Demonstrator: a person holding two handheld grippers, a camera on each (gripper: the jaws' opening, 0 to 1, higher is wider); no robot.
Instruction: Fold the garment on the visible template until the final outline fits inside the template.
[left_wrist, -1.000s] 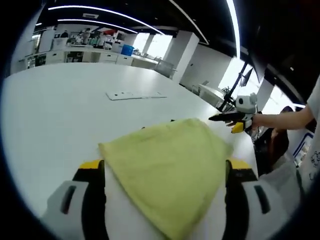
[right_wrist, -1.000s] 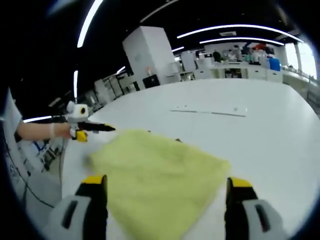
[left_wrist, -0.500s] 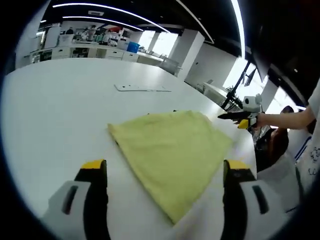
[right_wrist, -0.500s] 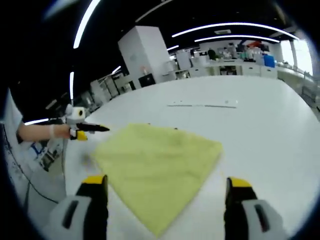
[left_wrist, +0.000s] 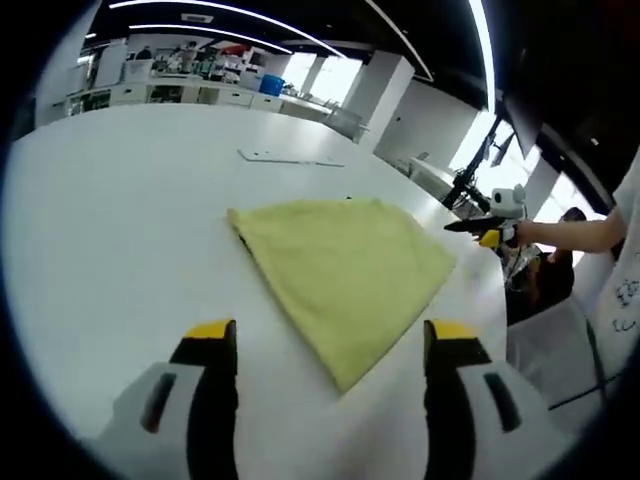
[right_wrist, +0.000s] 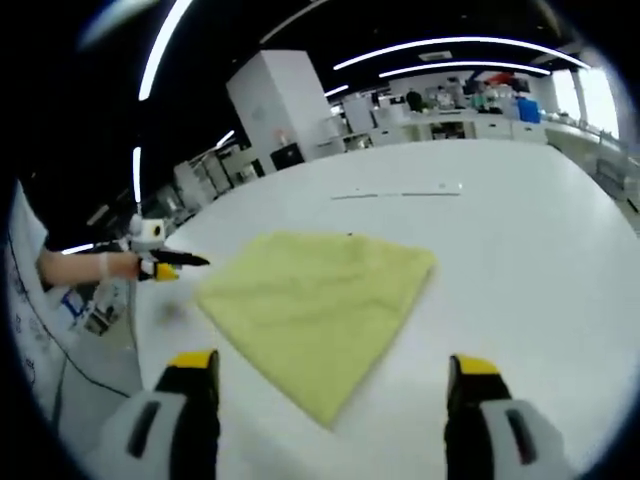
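White table (left_wrist: 110, 220) | folded yellow garment (left_wrist: 340, 265) flat, template hidden | both tools spread, empty

An open-plan lab: big white table (left_wrist: 110, 230), ceiling strip lights (right_wrist: 450, 45), cluttered benches (left_wrist: 190, 90) behind.

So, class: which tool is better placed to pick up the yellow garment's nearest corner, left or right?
Right tool, narrowly. The garment points its near corner between that tool's open jaws, slightly deeper than it does for the left tool. It is nearly even, though.
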